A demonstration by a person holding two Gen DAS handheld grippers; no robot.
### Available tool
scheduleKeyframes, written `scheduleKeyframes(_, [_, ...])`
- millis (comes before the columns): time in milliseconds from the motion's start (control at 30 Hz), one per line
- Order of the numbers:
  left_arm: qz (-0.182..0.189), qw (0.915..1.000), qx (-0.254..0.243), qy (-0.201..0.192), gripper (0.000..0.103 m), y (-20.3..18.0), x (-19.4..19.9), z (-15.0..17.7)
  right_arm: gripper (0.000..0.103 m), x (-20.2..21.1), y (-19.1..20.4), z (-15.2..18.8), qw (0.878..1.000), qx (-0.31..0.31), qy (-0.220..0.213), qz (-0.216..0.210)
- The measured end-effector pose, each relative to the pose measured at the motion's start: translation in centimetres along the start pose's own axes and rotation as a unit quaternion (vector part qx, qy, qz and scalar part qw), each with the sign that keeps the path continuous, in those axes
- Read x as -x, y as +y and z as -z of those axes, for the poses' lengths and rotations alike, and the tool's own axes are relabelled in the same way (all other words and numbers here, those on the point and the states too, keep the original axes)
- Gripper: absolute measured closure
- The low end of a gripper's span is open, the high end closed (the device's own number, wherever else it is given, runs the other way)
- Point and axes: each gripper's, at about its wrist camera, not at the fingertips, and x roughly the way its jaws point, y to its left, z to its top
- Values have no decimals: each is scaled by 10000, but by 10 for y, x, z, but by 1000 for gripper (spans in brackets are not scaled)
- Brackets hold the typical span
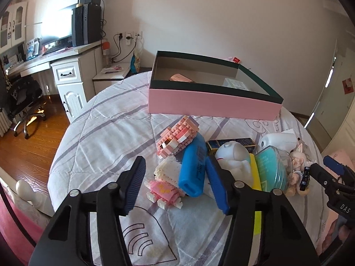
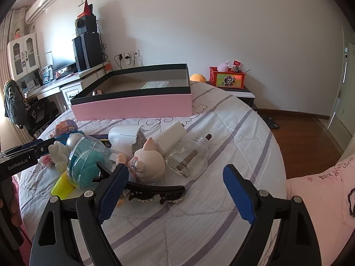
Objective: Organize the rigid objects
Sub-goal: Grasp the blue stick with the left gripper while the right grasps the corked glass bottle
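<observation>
A: Which hand-held gripper is nearer the toys?

B: The left hand-held gripper (image 1: 176, 182). In its own view, the blue case (image 1: 192, 166) and the small pink-and-white brick figure (image 1: 164, 188) sit between its fingers at the frame's centre, on the bed (image 1: 106, 137). The jaws are partly closed, yet no pad visibly presses on either.

A: How does the case lie?

B: Its long axis runs up the frame, tilted right, roughly along the fingers, so I judge a squeeze across its width suits.

A: And the right hand-held gripper (image 2: 176, 194)?

B: Released, jaws wide, a black hair clip (image 2: 155, 191) just ahead. The pink box (image 1: 213, 102) waits at upper centre.
</observation>
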Motion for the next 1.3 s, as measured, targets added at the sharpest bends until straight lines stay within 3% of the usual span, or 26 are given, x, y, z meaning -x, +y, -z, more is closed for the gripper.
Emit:
scheduleKeyframes(67, [121, 9999, -3, 21, 63, -2, 0, 1, 15, -2, -1, 0, 10000, -17, 14, 14])
scheduleKeyframes(167, [67, 9999, -107, -15, 66, -7, 2, 2, 15, -3, 1, 0, 10000, -12, 31, 19])
scheduleKeyframes(267, [-51, 9998, -214, -40, 83, -12, 2, 3, 15, -2, 3, 2, 10000, 2, 41, 6])
scheduleKeyframes(400, [-80, 9997, -230, -98, 89, -15, 8, 4, 15, -1, 4, 3, 10000, 40, 41, 48])
scheduleKeyframes(933, [-461, 9981, -394, -79, 90, -16, -12, -12, 15, -8, 0, -4, 10000, -16, 38, -82])
scheduleKeyframes(1067, [-392, 9985, -288, -233, 90, -11, 2, -9, 15, -13, -10, -5, 9992, -321, 58, -221])
scheduleKeyframes(1300, [-558, 9963, -384, -523, 91, -6, 30, -3, 15, 1, -36, -11, 9963, -773, -345, -152])
